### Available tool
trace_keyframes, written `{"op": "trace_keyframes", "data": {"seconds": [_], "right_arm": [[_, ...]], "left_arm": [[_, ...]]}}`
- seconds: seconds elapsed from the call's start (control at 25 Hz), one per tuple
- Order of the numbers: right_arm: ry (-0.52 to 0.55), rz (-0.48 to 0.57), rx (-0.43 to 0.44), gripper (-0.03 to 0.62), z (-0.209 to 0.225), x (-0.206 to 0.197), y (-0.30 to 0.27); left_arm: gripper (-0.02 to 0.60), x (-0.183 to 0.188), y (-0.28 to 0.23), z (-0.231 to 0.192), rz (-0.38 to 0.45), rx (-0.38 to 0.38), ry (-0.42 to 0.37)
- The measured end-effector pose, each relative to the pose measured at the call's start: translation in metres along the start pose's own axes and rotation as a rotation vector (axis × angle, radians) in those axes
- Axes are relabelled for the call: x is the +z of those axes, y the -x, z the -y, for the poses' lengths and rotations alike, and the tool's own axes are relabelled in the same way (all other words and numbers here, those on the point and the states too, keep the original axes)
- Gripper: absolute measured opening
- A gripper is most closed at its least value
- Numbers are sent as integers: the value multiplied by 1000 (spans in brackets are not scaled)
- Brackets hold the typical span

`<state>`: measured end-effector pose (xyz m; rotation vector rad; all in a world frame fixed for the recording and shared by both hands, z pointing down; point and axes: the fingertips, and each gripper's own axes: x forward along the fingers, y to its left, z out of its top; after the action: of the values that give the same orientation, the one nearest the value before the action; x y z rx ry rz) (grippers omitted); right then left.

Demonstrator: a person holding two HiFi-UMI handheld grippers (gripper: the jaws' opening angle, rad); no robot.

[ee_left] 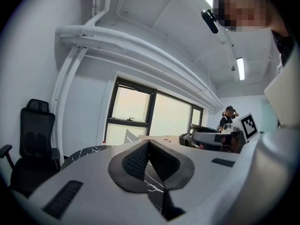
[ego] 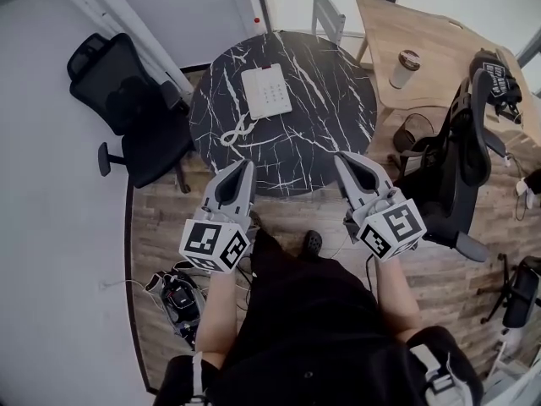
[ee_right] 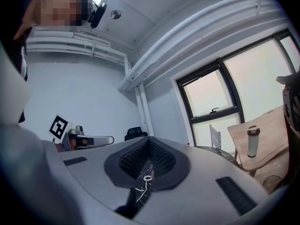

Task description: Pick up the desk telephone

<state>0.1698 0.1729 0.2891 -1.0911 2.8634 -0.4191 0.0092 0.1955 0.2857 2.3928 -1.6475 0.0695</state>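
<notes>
Ahead on the round bench (ego: 338,100), the telephone (ego: 266,91) lies lengthwise away from you, nearer your left hand-held gripper (ego: 246,166) than your right hand-held gripper (ego: 341,156); both are closed and empty.

Phone (ego: 266,90) is white; table (ego: 331,134) black with white veins; chair (ego: 128,112) black; desk (ego: 427,32) pale wood; cup (ego: 405,68) seems white with dark lid.

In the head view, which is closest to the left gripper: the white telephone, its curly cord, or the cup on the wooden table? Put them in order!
From the left gripper:
1. Curly cord, just ahead, on the marble table's near side.
2. White telephone, farther back, mid-table.
3. Cup, far right, on the wooden table.
</notes>
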Motion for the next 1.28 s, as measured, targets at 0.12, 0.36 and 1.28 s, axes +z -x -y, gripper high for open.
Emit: {"op": "trace_keyframes", "data": {"seconds": [0.12,0.36,1.28], "right_arm": [[-7,-26,14,29,-1,-5,-5],[-4,-57,7,31,0,-13,-21],[14,-99,-113,31,31,2,-168]], "left_arm": [[15,-1,2,-3,-12,2,3],[15,-6,-4,-22,-32,-7,14],[15,14,-100,-156,-73,-104,86]]}}
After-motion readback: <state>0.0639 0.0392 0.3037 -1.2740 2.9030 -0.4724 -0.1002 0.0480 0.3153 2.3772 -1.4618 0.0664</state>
